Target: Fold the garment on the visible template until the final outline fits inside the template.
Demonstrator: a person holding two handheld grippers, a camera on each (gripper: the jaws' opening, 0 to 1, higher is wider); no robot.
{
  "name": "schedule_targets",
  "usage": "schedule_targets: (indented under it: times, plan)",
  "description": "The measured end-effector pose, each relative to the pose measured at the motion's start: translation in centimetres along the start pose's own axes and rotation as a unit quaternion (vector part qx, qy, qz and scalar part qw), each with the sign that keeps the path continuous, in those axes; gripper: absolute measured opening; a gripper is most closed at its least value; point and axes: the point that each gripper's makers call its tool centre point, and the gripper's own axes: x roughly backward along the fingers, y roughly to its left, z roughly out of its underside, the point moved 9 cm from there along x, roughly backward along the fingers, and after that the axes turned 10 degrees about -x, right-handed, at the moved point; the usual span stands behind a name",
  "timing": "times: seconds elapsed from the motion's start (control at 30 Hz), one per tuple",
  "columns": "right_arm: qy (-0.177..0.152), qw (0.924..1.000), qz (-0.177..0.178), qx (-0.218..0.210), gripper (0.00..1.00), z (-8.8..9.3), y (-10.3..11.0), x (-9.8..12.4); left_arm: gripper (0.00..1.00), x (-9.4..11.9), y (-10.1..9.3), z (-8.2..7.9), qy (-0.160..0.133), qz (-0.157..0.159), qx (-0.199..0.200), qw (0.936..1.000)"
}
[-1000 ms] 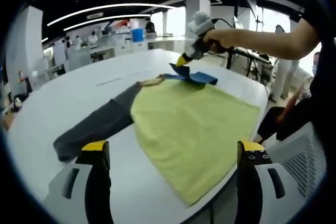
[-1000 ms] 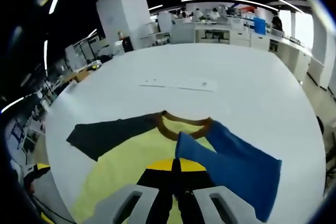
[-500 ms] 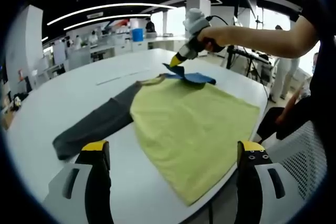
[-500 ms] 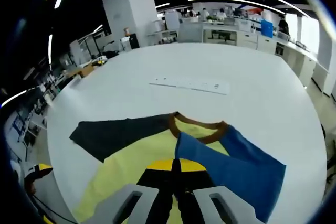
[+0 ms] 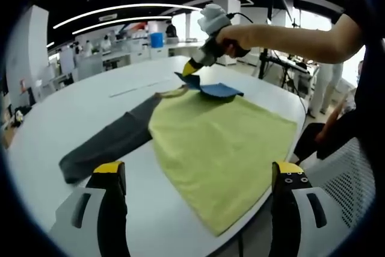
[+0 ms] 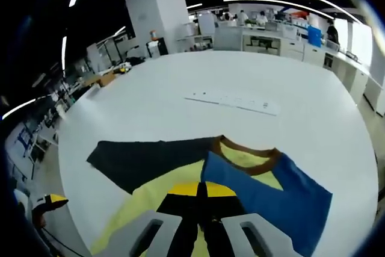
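The right gripper [image 5: 191, 68] has its jaws clenched on the blue sleeve [image 6: 264, 194], lifting it to fold over the shirt [image 5: 219, 142] lying on the surface [image 5: 72, 112]; the left gripper [image 5: 195, 179] hangs back, jaws released.

My left gripper [image 5: 195, 209] has its jaws wide apart, w/ nothing in them. Yellow shirt [image 5: 222, 148] lies flat on the white counter [image 5: 72, 112]. Right gripper [image 5: 191, 68] pinches the blue sleeve [image 5: 213, 89], lifted up. Grey sleeve [image 5: 108, 142] lies straight out.
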Motion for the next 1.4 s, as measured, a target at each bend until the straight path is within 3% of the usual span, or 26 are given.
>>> schedule_targets:
  times: [0.5, 1.03, 1.13, 1.23, 1.4]
  plan:
    - [0.023, 0.9989, -0.021, 0.036, 0.0, -0.1, 2.9, -2.6, 0.97, 0.2, 0.3, 0.4, 0.003, -0.01, 0.007, 0.9999]
    - [0.036, 0.9957, -0.051, 0.069, 0.0, 0.3, 6.5, -3.4, 0.97, 0.1, 0.4, 0.6, 0.006, -0.011, 0.011, 0.9999]
    - [0.042, 0.9948, -0.06, 0.072, 0.0, 0.7, 7.2, -3.7, 0.97, 0.2, 0.4, 0.5, -0.002, -0.01, 0.024, 0.9997]
    - [0.054, 0.9945, -0.078, 0.045, 0.0, 1.2, 8.0, -4.2, 0.97, 0.4, 0.6, -0.1, -0.041, -0.01, 0.061, 0.9972]
    - [0.06, 0.9938, -0.076, 0.055, 0.0, 2.1, 8.7, -5.2, 0.97, 0.6, 0.8, -0.2, -0.026, -0.012, 0.032, 0.9991]
